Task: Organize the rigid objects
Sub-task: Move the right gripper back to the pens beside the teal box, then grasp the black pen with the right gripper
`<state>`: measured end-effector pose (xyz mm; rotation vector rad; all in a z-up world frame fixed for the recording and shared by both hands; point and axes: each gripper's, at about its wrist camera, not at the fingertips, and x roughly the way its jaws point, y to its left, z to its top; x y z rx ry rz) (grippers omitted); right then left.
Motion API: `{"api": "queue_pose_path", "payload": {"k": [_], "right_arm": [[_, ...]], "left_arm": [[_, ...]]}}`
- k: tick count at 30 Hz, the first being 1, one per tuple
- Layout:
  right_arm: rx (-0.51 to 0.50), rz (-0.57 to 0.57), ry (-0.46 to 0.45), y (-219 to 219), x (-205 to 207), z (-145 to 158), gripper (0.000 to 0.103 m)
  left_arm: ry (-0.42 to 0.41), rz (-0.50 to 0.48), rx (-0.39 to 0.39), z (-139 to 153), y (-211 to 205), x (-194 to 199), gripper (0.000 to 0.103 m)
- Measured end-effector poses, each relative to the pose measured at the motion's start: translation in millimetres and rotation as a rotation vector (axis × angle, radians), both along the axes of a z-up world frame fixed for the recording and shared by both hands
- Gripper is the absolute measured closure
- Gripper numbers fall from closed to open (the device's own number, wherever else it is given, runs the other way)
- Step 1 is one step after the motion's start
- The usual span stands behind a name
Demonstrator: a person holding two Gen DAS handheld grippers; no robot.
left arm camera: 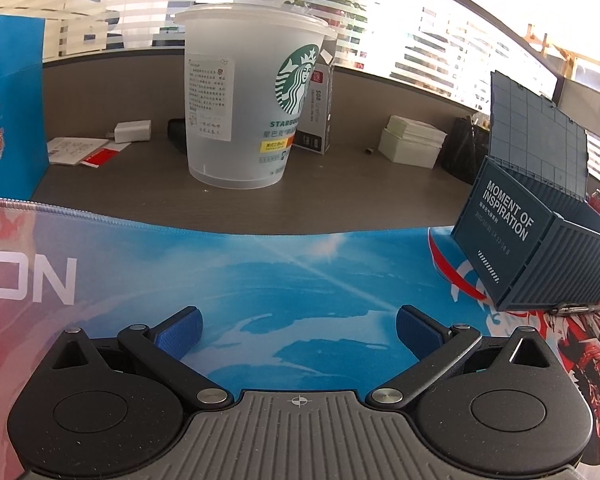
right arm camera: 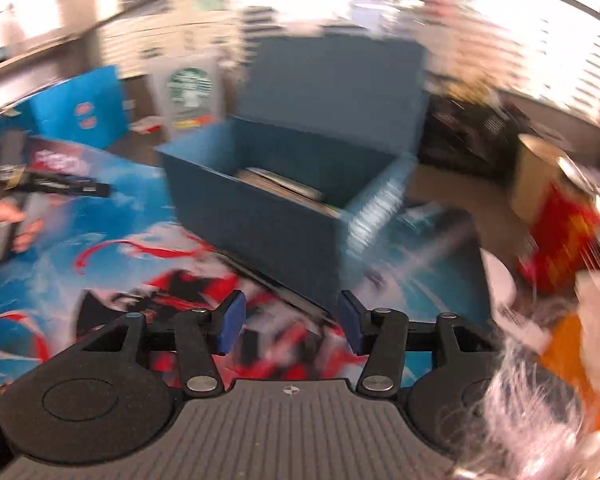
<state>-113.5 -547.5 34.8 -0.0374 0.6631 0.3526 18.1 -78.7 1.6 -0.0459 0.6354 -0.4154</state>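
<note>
The left gripper [left arm camera: 298,330] is spread wide and holds nothing, low over the printed blue-and-red desk mat [left arm camera: 260,280]; dead ahead of its jaws, past the mat's far edge, stands a frosted plastic Starbucks cup [left arm camera: 244,108] on the grey desk, and off to the jaws' right sits a dark blue container-shaped plastic box [left arm camera: 540,240] with its lid raised. The right gripper [right arm camera: 290,322] is open to a middling gap and also empty, with the same box [right arm camera: 260,216] just beyond its fingertips, something flat lying inside it. That view is heavily smeared, so I judge this hand to be swinging fast. To the right of its jaws a red can [right arm camera: 560,236] stands near; the blur hides how near. The likely trouble is a hurried sweep knocking the can or clipping the box's near wall, since both crowd the jaws' path.
</note>
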Motion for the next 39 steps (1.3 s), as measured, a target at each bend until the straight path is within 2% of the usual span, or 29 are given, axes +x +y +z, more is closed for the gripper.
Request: {"api": "queue_pose_path", "payload": {"k": [5,7,9,11,13,15,18,21,24,28,33,35,37,39], "right_arm": [[0.064,-0.016,0.027,-5.2,13.8,-21.1,0.043],[0.082,-0.002,0.017,-2.3,17.0,-23.5,0.036],[0.079,0.007,0.021,4.0,20.7,-27.1,0.017],[0.061,0.015,0.024,6.7,20.1,-31.2,0.01],[0.061,0.034,0.04,13.6,18.7,-37.9,0.008],[0.058,0.068,0.023,22.0,12.3,-42.5,0.0],[0.058,0.152,0.007,39.4,1.7,-44.8,0.0],[0.012,0.305,0.019,61.3,-12.6,-41.7,0.0],[-0.072,0.244,0.034,61.4,-8.3,-39.5,0.0],[-0.08,0.11,0.037,41.7,8.4,-40.1,0.0],[-0.07,0.116,0.013,42.6,17.3,-44.4,0.0],[-0.039,0.17,0.015,47.9,13.0,-42.8,0.0],[0.006,0.282,0.037,56.3,3.2,-40.8,0.0],[-0.002,0.373,0.052,66.7,-8.5,-37.8,0.0]], "left_arm": [[0.001,0.0,-0.007,-0.2,1.4,0.1,0.0],[0.001,0.0,-0.005,-0.4,1.6,0.2,0.0],[0.001,0.0,-0.002,-0.3,1.5,0.4,0.0],[0.001,0.0,0.0,-0.2,1.1,0.5,0.0],[0.001,0.001,0.002,-0.2,0.6,0.4,0.0],[0.001,0.001,0.005,-0.3,0.1,0.3,0.0],[0.001,0.001,0.007,-0.6,0.0,0.6,0.0],[0.001,0.001,0.007,-0.6,0.2,0.6,0.0],[0.001,0.001,0.01,-0.7,0.3,0.6,0.0],[0.0,0.001,0.017,-0.8,-0.1,0.5,0.0],[0.0,0.001,0.016,-0.5,-0.4,0.3,0.0],[0.0,0.001,0.017,-0.5,-0.6,0.2,0.0],[0.0,0.001,0.017,-0.6,-0.5,0.2,0.0],[0.0,0.001,0.017,-0.6,-0.5,0.2,0.0]]}}
